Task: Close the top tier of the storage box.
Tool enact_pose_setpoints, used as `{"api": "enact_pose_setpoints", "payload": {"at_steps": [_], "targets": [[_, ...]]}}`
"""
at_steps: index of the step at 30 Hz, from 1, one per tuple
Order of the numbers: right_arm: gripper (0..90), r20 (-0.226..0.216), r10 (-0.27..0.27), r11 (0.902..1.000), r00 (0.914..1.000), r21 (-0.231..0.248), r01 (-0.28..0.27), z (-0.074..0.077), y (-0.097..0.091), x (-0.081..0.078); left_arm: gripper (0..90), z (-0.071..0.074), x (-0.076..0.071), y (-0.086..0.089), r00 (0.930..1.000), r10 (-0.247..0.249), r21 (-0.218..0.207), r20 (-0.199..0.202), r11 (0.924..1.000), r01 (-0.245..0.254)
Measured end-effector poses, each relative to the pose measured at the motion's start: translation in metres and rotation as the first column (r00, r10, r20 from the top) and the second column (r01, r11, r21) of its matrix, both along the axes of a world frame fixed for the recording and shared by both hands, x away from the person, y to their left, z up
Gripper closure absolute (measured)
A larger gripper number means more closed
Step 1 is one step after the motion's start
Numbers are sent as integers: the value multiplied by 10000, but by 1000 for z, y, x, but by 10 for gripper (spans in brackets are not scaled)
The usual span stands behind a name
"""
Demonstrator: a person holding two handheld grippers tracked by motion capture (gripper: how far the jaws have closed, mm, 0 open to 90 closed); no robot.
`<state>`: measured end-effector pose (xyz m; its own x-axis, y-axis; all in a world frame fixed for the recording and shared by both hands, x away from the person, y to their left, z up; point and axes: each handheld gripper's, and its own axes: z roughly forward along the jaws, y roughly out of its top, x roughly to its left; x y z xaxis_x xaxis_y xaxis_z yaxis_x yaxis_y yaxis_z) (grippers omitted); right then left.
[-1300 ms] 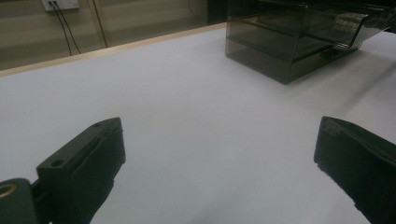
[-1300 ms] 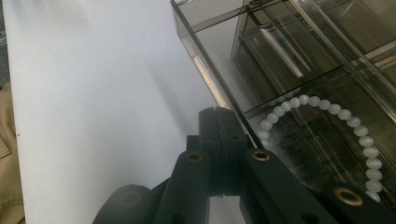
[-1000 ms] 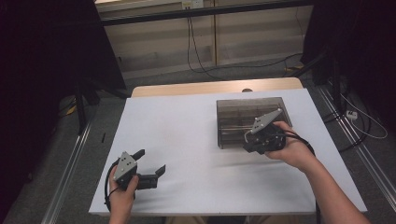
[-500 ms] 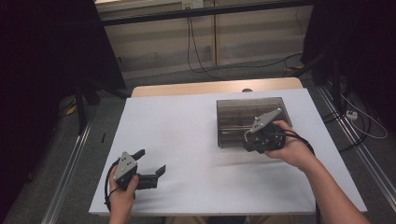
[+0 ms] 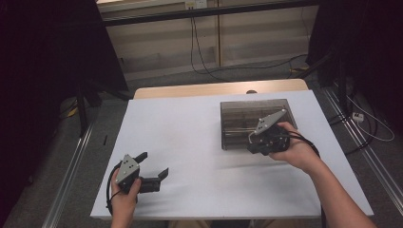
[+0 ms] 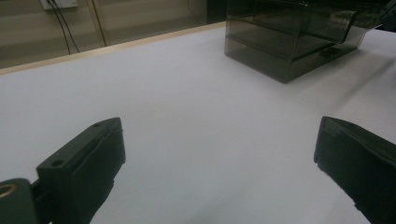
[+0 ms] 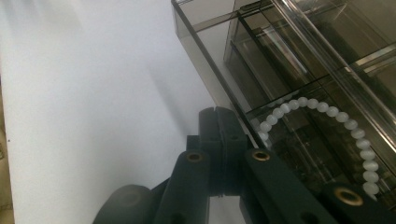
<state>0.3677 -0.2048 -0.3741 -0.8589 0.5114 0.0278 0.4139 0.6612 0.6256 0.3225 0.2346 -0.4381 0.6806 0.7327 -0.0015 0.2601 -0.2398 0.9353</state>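
1. At the lower left of the high view, the left tool [image 5: 153,167] rests on the white surface [image 5: 190,142], jaws spread.
2. Right of centre, the right tool [image 7: 218,122] (jaws pressed together) meets the smoky box [image 5: 237,107] edge, beside the white bead string [image 7: 322,108].

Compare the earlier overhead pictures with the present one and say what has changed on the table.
Nothing visibly changed. The right gripper rests shut at the near edge of the smoky plastic box, where a string of white beads lies, and the left gripper sits open on the white table.
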Motion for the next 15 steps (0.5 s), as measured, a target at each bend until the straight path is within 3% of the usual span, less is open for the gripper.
{"api": "enact_pose_setpoints", "payload": {"at_steps": [15], "targets": [[900, -12, 8, 10000, 10000, 40, -8, 1, -1, 2, 23, 0, 0, 0, 10000, -20, -2, 0, 10000, 20]]}}
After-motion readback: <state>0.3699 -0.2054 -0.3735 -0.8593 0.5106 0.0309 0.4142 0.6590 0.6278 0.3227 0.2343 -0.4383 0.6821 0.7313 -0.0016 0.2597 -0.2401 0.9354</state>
